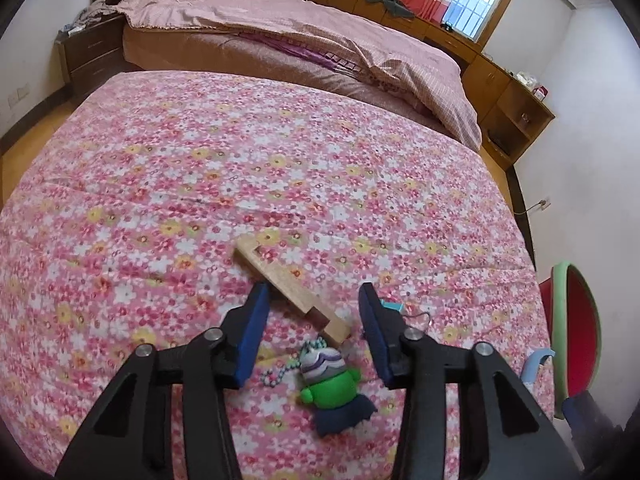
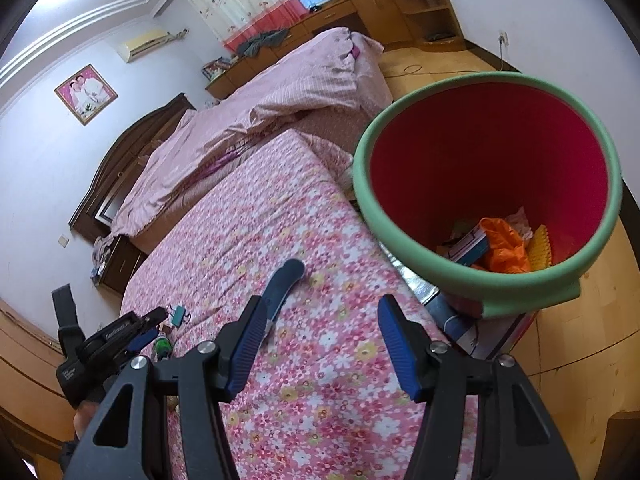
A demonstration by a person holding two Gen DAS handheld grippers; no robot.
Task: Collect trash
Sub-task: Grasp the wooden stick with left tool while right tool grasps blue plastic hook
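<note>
**Closing in on clutter beside the bin**

Left tool (image 1: 314, 300) apart, empty, straddling wooden block (image 1: 292, 292) with green toy keychain (image 1: 330, 388) just below: lined up to pinch. Right tool (image 2: 320, 320) apart, empty, blue curved piece (image 2: 282, 284) just ahead. Bin (image 2: 400, 240) ahead-right, partly filled, near for dropping.

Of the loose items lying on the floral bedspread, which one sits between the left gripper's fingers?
The wooden block: it runs between the open left gripper. The green figure keychain lies nearer the camera, the blue-handled tool by the right gripper.
</note>
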